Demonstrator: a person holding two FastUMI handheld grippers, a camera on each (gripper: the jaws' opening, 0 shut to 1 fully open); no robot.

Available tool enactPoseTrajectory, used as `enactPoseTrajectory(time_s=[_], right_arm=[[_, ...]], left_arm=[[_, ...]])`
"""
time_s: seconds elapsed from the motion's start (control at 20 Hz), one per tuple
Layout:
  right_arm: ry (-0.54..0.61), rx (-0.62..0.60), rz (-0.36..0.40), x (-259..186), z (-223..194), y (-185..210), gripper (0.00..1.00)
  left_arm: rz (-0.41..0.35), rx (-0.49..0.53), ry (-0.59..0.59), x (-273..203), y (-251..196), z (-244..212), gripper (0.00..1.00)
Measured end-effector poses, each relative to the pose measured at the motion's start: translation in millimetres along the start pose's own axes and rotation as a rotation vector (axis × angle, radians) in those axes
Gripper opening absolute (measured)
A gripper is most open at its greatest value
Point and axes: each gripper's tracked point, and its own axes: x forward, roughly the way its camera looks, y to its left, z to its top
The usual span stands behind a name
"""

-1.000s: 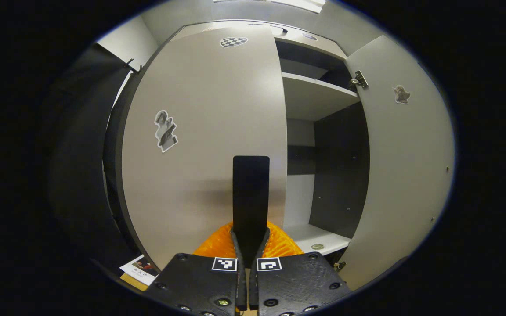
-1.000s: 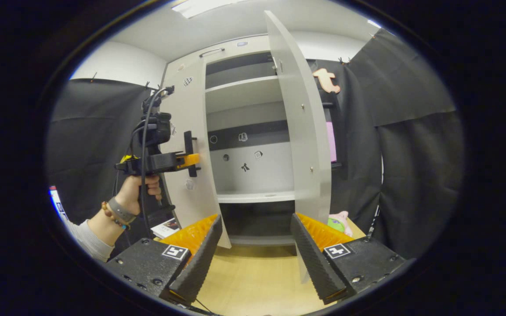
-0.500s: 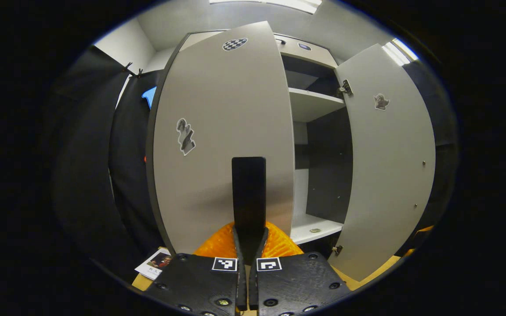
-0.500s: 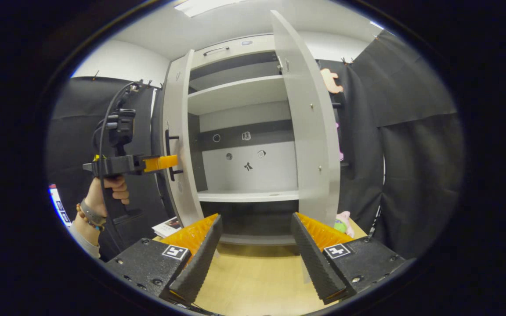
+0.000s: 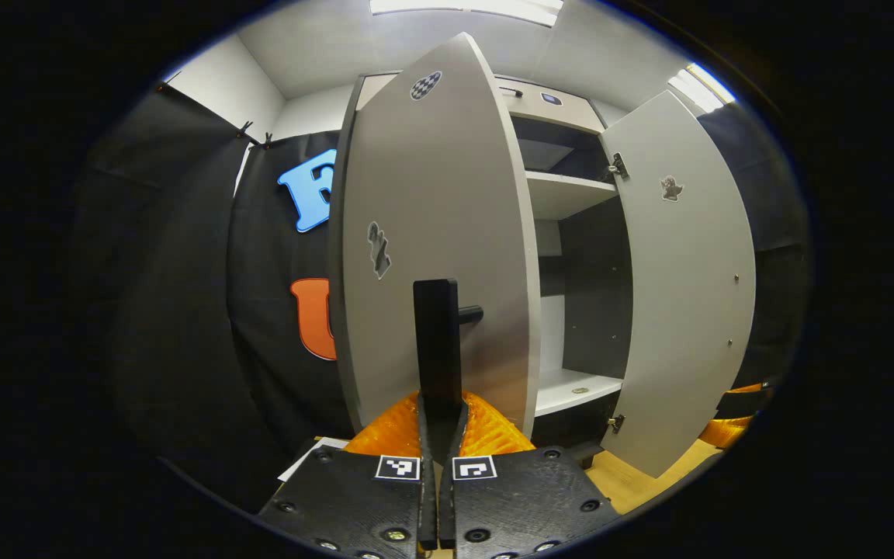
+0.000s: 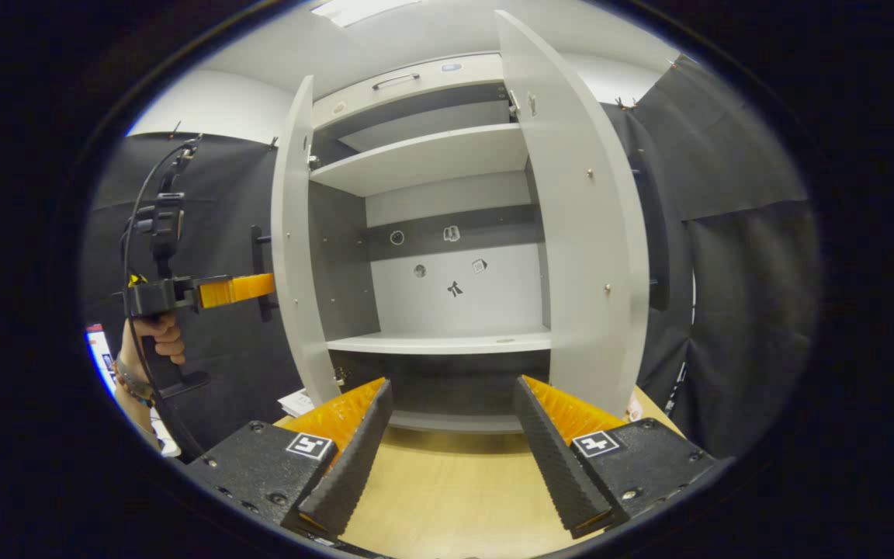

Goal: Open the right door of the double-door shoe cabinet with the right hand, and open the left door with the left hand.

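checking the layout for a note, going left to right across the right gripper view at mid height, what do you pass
person's hand → left hand-held gripper at the door handle → left door, swung out → open cabinet interior with its shelf → right door, swung out → black cloth wall

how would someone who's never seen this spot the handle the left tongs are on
Find the tall pale grey double-door shoe cabinet and its swung-open left door. On that door's outer face stands a dark vertical bar handle, clamped by the left tongs; the stickers near it lie flat.
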Motion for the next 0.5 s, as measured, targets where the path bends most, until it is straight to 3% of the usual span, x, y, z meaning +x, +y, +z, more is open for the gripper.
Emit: enactPoseTrajectory(time_s=[0.15, 0.2, 0.25, 0.5], right_arm=[[0.016, 0.000, 0.021, 6.5, -4.6, 9.4, 0.97], [0.021, -0.003, 0.027, 8.9, -5.7, 11.8, 0.93], [0.024, -0.008, 0.031, 11.0, -5.9, 13.9, 0.97], [0.037, -0.021, 0.049, 19.8, -10.3, 26.2, 0.97]], left_arm=[[0.029, 0.007, -0.003, -9.9, 18.8, -0.8, 0.01], [0.035, 0.005, -0.005, -13.8, 25.5, -2.4, 0.01], [0.045, -0.003, -0.011, -17.3, 32.4, -2.3, 0.01], [0.114, -0.014, -0.039, -29.9, 66.4, -6.8, 0.00]])
